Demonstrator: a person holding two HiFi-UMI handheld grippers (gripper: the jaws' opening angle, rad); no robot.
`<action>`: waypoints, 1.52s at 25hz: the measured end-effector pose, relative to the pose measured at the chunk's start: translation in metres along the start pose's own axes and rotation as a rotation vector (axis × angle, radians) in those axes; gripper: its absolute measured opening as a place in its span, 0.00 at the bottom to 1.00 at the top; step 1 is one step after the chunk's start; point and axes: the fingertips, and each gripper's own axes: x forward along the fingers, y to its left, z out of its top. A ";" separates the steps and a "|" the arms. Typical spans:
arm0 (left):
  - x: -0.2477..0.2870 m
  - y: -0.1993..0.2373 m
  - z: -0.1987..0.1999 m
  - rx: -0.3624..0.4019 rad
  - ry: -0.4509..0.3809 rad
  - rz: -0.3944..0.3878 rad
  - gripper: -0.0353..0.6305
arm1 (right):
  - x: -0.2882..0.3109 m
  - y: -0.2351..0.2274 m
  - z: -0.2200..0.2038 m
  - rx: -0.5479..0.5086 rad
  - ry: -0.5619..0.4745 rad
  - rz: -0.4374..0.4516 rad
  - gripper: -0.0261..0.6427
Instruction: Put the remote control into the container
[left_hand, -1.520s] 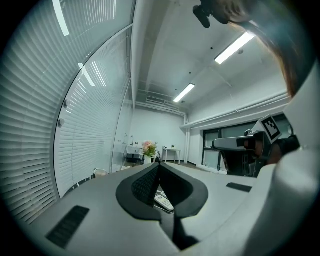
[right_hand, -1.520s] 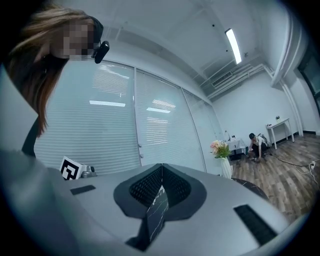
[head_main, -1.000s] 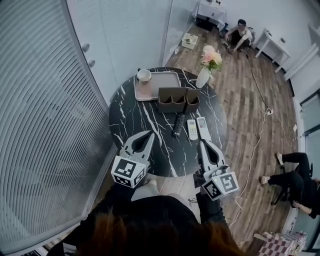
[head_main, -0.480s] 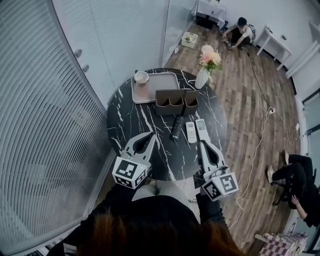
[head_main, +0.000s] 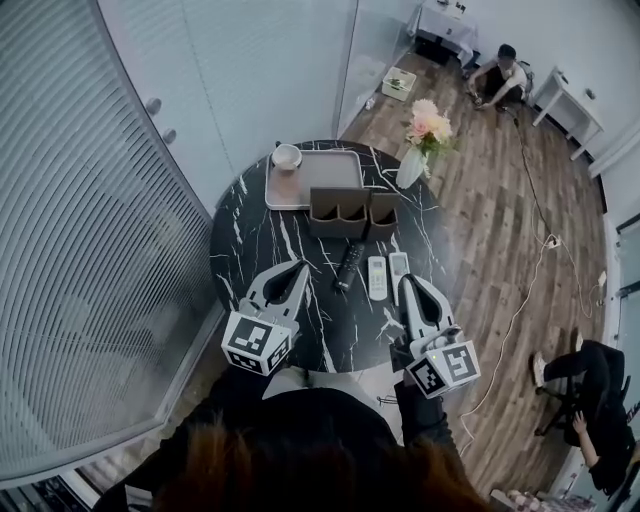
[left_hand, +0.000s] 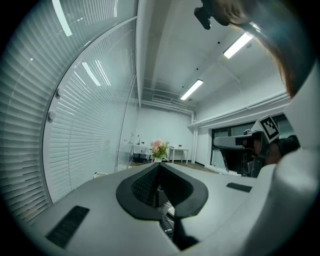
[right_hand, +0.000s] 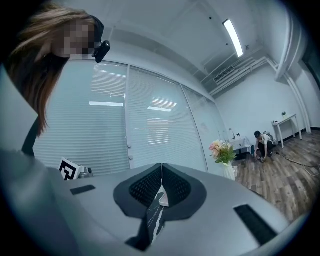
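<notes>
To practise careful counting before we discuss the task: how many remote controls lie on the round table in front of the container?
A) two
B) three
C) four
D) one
B: a black remote, a white remote and a second white remote lie side by side on the table, before the container.

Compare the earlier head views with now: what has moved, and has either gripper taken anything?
The left gripper and right gripper advanced over the marble table toward the black remote control and two white remotes; nothing taken. Both stay shut and empty; remotes and container have not moved.
</notes>
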 end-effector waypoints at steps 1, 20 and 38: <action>0.003 0.000 0.000 0.002 -0.002 0.007 0.05 | 0.001 -0.004 0.001 0.000 -0.003 0.005 0.06; 0.027 -0.012 -0.005 0.004 0.001 0.074 0.05 | 0.002 -0.045 0.001 0.007 0.031 0.053 0.07; 0.049 0.000 -0.004 -0.008 -0.002 -0.007 0.05 | 0.013 -0.085 -0.032 -0.029 0.146 -0.066 0.07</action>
